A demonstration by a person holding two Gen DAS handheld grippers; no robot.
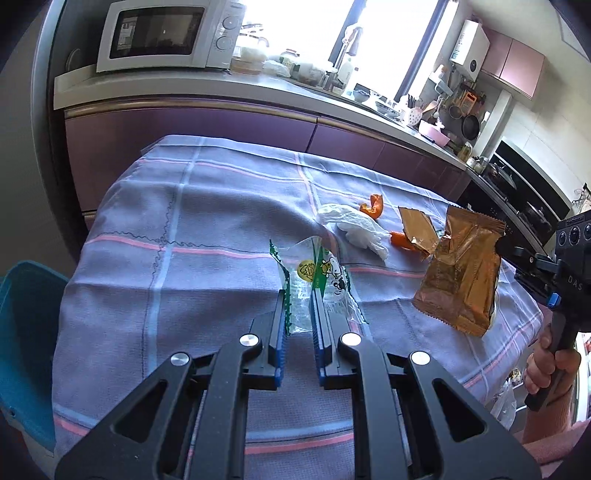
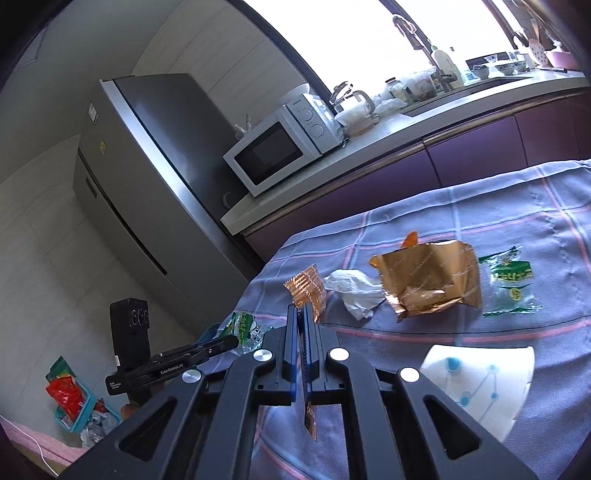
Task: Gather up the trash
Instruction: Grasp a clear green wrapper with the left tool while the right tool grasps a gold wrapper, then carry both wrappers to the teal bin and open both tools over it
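My left gripper (image 1: 298, 295) is shut on a clear plastic wrapper with green print (image 1: 317, 280), held above the checked tablecloth (image 1: 184, 221); it also shows in the right wrist view (image 2: 245, 330). My right gripper (image 2: 301, 314) is shut on a gold foil wrapper (image 2: 308, 290), lifted off the table; it hangs at the right of the left wrist view (image 1: 460, 273). On the cloth lie a crumpled white tissue (image 1: 356, 227), orange peel pieces (image 1: 373, 206), a torn gold foil bag (image 2: 430, 280), and a second clear green-printed wrapper (image 2: 511, 284).
A blue bin (image 1: 26, 332) stands at the table's left edge. A white paper cup (image 2: 480, 384) lies on its side near my right gripper. A teal basket of trash (image 2: 74, 402) sits on the floor. Kitchen counter with microwave (image 1: 162, 33) runs behind the table.
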